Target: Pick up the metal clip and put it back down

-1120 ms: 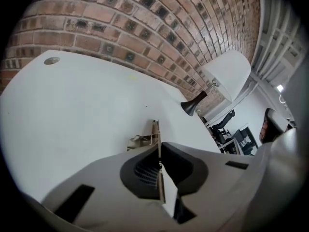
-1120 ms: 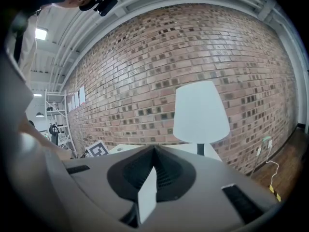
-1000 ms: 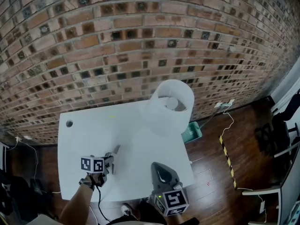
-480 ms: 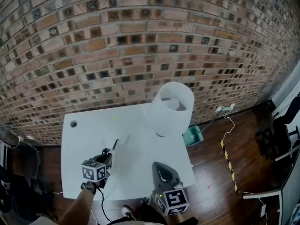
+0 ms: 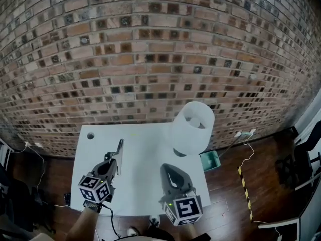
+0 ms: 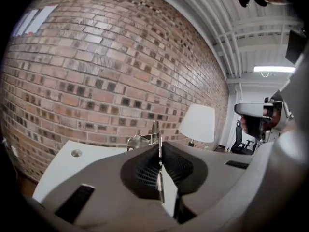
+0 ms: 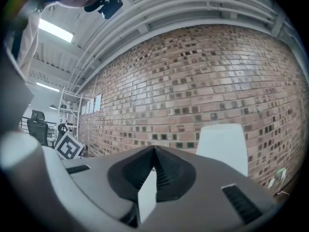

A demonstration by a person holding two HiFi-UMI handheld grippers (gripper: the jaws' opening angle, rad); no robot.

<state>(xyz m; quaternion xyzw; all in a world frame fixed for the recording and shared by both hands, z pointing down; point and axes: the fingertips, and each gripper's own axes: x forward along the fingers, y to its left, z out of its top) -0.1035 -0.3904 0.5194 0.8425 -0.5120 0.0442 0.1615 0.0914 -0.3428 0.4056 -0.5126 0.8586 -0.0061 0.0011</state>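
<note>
My left gripper (image 5: 115, 160) is shut on the metal clip (image 5: 119, 149), a thin silvery clip that sticks out past the jaws toward the brick wall. It hangs over the left half of the white table (image 5: 145, 149). In the left gripper view the clip (image 6: 155, 132) stands edge-on, pinched between the closed jaws of the left gripper (image 6: 159, 151). My right gripper (image 5: 169, 168) is over the table's front right part, shut with nothing in it. In its own view the right gripper (image 7: 154, 152) shows closed jaws and only wall beyond.
A white lamp shade (image 5: 193, 127) stands at the table's back right. A round cable hole (image 5: 90, 135) is at the back left corner. A teal bin (image 5: 210, 159) and cables lie on the wooden floor to the right. The brick wall (image 5: 150, 59) is close behind.
The left gripper has risen and moved toward the wall with the clip in it. The clip now points more steeply up. The right gripper has hardly moved.
</note>
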